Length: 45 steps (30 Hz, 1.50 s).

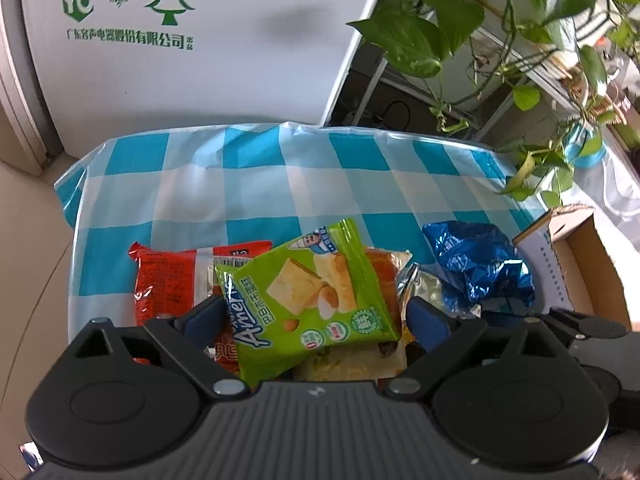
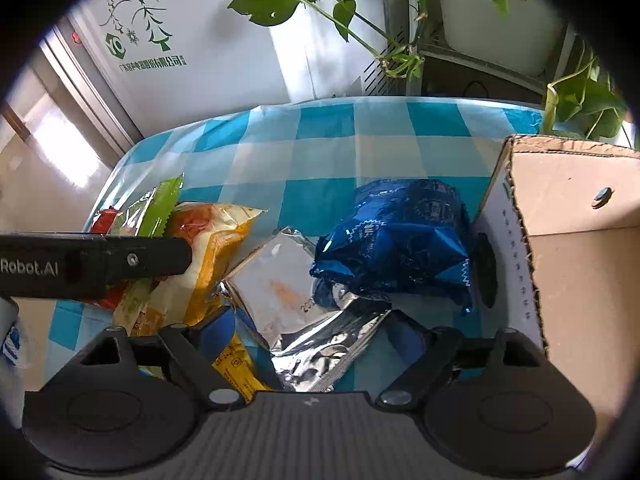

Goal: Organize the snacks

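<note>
Snacks: one green packet (image 1: 308, 300), one blue (image 2: 394, 240), one silver (image 2: 320, 344); both grippers' fingers released.

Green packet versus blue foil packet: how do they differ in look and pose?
The green packet is smooth and flat, printed with pastry pictures; the blue foil packet is crumpled, shiny and bulging. The green packet lies atop the snack pile between the open left gripper's fingers; the blue foil packet sits beside the cardboard box. Both are on the checked tablecloth.
</note>
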{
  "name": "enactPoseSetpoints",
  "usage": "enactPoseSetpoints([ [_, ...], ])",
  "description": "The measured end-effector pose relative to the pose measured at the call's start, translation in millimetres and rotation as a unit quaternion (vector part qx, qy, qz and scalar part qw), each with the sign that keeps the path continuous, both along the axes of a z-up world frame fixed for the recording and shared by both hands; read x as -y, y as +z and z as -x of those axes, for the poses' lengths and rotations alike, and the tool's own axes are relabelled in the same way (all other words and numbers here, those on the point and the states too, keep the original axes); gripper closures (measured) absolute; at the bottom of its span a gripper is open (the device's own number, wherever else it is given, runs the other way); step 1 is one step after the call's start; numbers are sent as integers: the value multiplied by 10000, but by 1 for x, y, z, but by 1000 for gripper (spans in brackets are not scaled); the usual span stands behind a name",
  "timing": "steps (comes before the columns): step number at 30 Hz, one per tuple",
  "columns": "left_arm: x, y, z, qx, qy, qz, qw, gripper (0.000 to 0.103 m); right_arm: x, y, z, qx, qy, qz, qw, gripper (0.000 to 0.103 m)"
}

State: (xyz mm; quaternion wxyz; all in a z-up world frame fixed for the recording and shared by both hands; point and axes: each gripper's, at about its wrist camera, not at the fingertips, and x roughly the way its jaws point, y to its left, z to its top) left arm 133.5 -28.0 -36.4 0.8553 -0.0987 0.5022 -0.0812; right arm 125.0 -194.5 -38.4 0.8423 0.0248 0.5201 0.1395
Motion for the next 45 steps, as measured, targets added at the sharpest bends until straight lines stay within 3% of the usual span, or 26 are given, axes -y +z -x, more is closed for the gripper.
enactPoseSetpoints([
  [8,-4,3,5,124,4,118,9999,27,-8,3,8,81,163,175,9997,29],
  [16,-7,8,11,221,-32,196,9996,32,-1,12,13,9,37,118,9999,38],
  [19,-8,11,13,259,-58,209,9994,34,3,15,16,-20,28,30,10000,47],
  [29,-3,17,22,154,-961,164,9951,33,12,20,24,-450,673,-280,9963,46],
  [33,-10,21,23,373,-1082,140,9933,26,14,33,28,-226,818,-322,9959,39],
  [34,-12,22,23,505,-1159,100,9919,24,15,36,28,-140,811,-274,9962,33],
  [36,-8,25,22,802,-1467,-153,9858,22,17,38,27,86,754,-160,9970,31],
  [39,-3,26,21,1142,-2074,-666,9693,18,17,34,21,144,733,-123,9971,26],
  [43,-3,18,15,1263,-2638,-786,9530,17,10,25,15,222,933,11,9954,24],
  [45,0,13,16,1332,-2981,-902,9409,17,8,23,12,235,1012,46,9946,22],
])
